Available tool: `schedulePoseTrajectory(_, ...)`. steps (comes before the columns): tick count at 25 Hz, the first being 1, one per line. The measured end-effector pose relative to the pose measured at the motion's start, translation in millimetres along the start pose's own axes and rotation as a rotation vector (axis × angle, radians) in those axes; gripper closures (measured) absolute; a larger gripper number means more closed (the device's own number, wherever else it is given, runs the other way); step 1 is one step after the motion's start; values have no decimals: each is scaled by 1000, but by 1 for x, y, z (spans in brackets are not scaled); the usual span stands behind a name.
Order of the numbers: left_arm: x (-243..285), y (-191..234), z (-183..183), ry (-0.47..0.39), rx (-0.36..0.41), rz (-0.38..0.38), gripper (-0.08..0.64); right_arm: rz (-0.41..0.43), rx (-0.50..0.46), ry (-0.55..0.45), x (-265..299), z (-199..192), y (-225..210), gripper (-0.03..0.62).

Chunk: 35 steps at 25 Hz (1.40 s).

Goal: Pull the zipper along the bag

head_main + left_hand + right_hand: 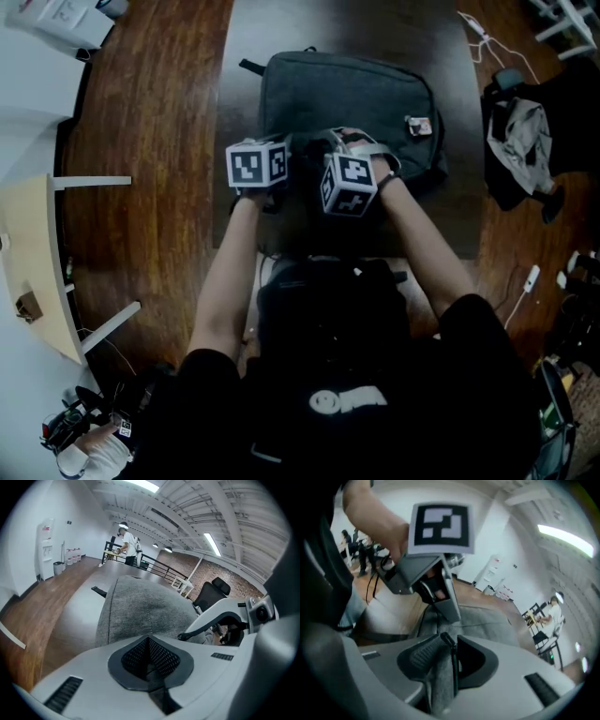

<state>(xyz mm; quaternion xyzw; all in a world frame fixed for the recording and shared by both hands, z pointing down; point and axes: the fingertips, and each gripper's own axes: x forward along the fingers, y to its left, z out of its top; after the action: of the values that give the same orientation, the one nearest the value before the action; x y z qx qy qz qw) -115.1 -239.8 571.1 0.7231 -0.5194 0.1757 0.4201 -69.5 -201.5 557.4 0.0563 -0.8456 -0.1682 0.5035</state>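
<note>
Head view: dark grey fabric backpack [347,94] lies flat on the grey desk [251,37]. Your left tool [261,169] and right tool [349,185] sit side by side at its near edge.
Left gripper view: your jaws are closed together, with the backpack beyond them.
Right gripper view: your jaws stand apart, with a fold of grey zipper-edged fabric [439,677] between them.

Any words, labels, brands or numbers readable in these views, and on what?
None can be read.
Marker cubes: square patterns, no letters.
Tag on the bag: too small to read.
Print on the black shirt: blurred.
Papers, top left: too small.
</note>
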Motion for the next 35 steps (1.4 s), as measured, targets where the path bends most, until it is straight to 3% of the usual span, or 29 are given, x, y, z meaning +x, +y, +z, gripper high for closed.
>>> schedulePoseTrajectory(6, -3, 8, -4, 30, 39, -36, 560, 102, -276, 236, 25, 8, 15, 457)
schedulePoseTrajectory(8, 0, 11, -5, 36, 51, -56, 560, 126, -289, 275, 31, 7, 16, 460)
schedulePoseTrajectory(11, -1, 10, -5, 47, 53, -94, 560, 83, -104, 189, 23, 14, 0, 532)
schedulePoseTrajectory(15, -6, 5, -3, 52, 58, -120, 560, -50, 258, 22, 1, 12, -17, 535)
schedulePoseTrajectory(18, -9, -1, -3, 57, 69, -128, 560, -142, 434, -48, -16, 0, -19, 565)
schedulePoseTrajectory(22, -6, -19, -4, 78, 122, -147, 560, -166, 524, -97, -20, -11, -15, 571)
schedulePoseTrajectory(27, 3, -30, -7, 95, 173, -121, 560, -120, 679, -175, -19, -22, -17, 567)
schedulePoseTrajectory(30, 3, -29, -8, 101, 163, -120, 560, -93, 773, -191, -13, -21, -18, 563)
schedulePoseTrajectory(32, 4, -26, -11, 117, 157, -118, 560, -104, 761, -148, -9, -23, -17, 555)
schedulePoseTrajectory(35, 5, -27, -11, 118, 164, -123, 560, -125, 669, -55, -3, -25, -12, 549)
